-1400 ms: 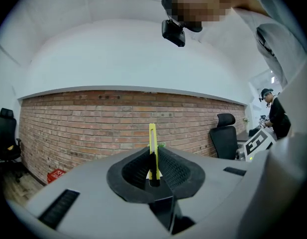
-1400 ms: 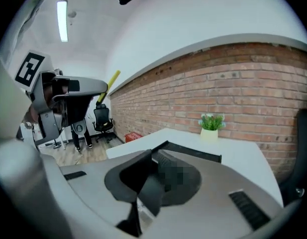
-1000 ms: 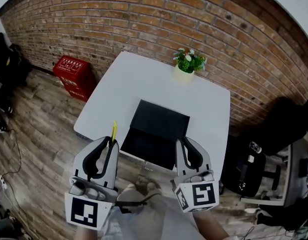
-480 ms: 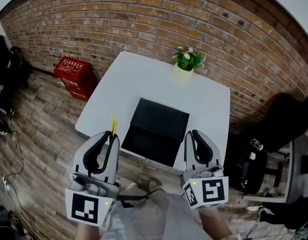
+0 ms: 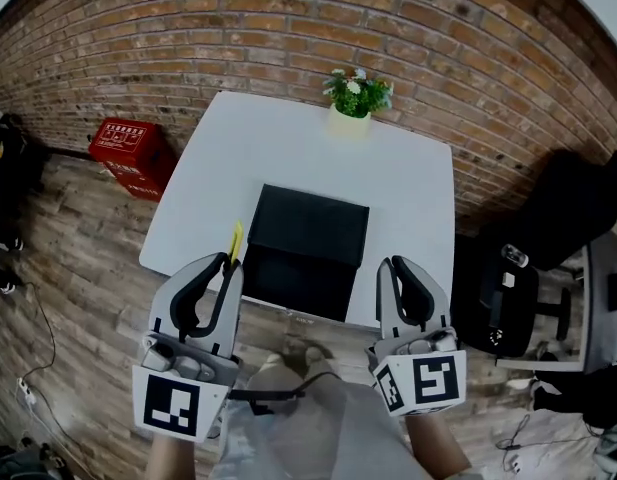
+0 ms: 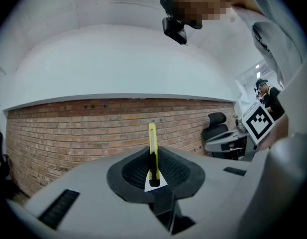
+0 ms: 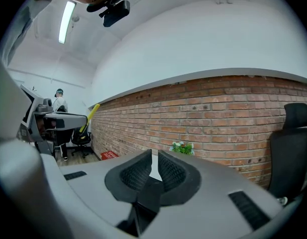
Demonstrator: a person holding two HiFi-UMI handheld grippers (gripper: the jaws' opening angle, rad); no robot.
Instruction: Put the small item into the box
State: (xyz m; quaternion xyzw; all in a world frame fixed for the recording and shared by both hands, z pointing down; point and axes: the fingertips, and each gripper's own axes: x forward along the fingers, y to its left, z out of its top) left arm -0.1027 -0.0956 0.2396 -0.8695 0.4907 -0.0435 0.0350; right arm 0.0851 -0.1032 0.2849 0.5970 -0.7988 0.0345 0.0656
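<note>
Our left gripper [image 5: 220,270] clamps the yellow cutter [image 5: 234,240] just off the bench's [image 5: 408,198] near edge; right gripper [image 5: 396,268] closed, empty; we should carry the cutter over the black box [image 5: 306,248], lower, then release.

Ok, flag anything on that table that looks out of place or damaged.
Nothing stands out. The black box lies flat on the white table, the potted plant stands upright at the far edge, and the left gripper is shut on the yellow utility knife.
</note>
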